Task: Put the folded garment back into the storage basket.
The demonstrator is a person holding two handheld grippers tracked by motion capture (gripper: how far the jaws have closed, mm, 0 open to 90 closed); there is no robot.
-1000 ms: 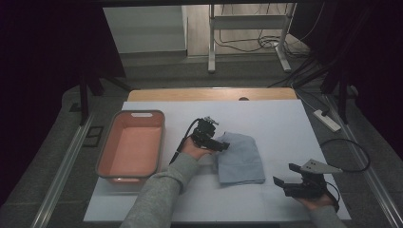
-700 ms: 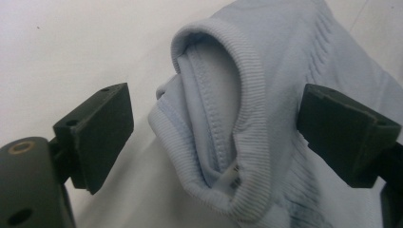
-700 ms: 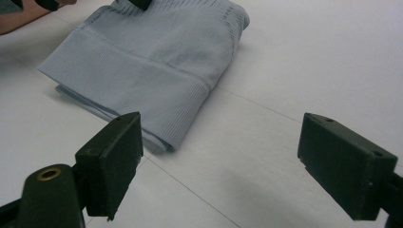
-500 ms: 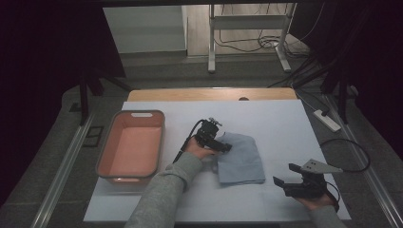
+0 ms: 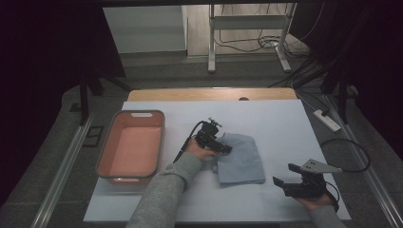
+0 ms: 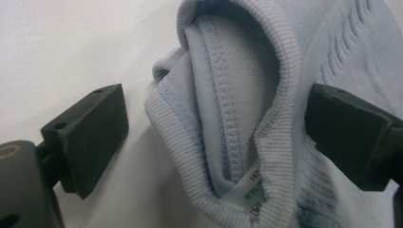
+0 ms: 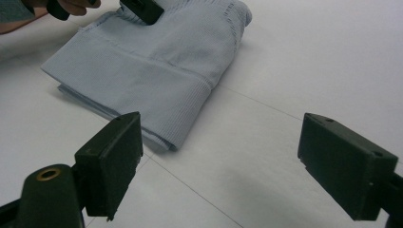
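My left gripper [image 5: 227,148] sits at the near-left edge of the folded pale-blue garment [image 5: 240,157], at its ribbed collar [image 6: 228,109]. The jaws have just been opening and now stand wide. The collar lies between them; one pad is well clear of it, and I cannot tell whether the other just touches the knit. A white label [image 6: 247,192] shows inside the neck opening.

The garment lies flat on the white table cover [image 5: 280,123], about mid-table, right of the pink tub [image 5: 133,149] and apart from it.

My right gripper [image 5: 280,181] rests low near the table's right front, jaws spread, nothing between them. It points toward the garment's folded hem [image 7: 157,90], a short way off.
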